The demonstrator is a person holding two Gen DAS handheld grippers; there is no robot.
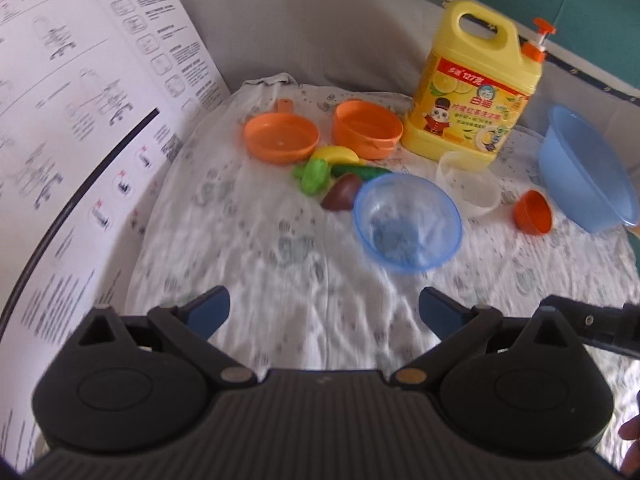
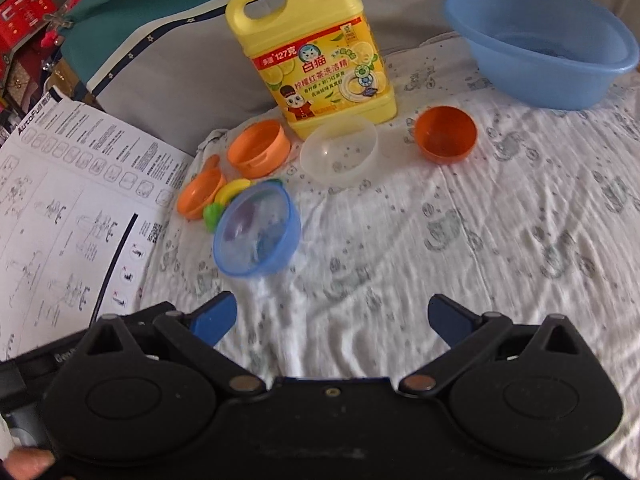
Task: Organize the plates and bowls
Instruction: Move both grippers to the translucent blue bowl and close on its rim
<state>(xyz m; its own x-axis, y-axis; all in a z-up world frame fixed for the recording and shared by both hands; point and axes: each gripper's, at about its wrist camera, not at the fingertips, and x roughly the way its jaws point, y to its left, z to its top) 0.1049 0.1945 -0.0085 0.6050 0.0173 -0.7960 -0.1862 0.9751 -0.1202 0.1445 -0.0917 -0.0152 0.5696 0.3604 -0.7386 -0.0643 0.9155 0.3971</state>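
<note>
On a white patterned cloth [image 1: 280, 240] lie a clear blue bowl [image 1: 407, 222] [image 2: 257, 230], a clear white bowl [image 1: 470, 184] [image 2: 339, 149], a small dark-orange bowl [image 1: 533, 213] [image 2: 445, 134], an orange cup-like bowl [image 1: 366, 129] [image 2: 258, 148] and a flat orange dish with a handle [image 1: 281, 138] [image 2: 200, 196]. A big blue basin [image 1: 588, 168] [image 2: 540, 44] stands at the far right. My left gripper [image 1: 325, 312] and my right gripper [image 2: 332, 320] both hover open over bare cloth, short of the bowls, holding nothing.
A yellow detergent jug [image 1: 474, 88] [image 2: 316, 52] stands behind the bowls. Toy fruit and vegetables [image 1: 332, 176] lie between the orange dish and the blue bowl. A printed instruction sheet [image 1: 72, 120] [image 2: 68, 200] borders the cloth on the left.
</note>
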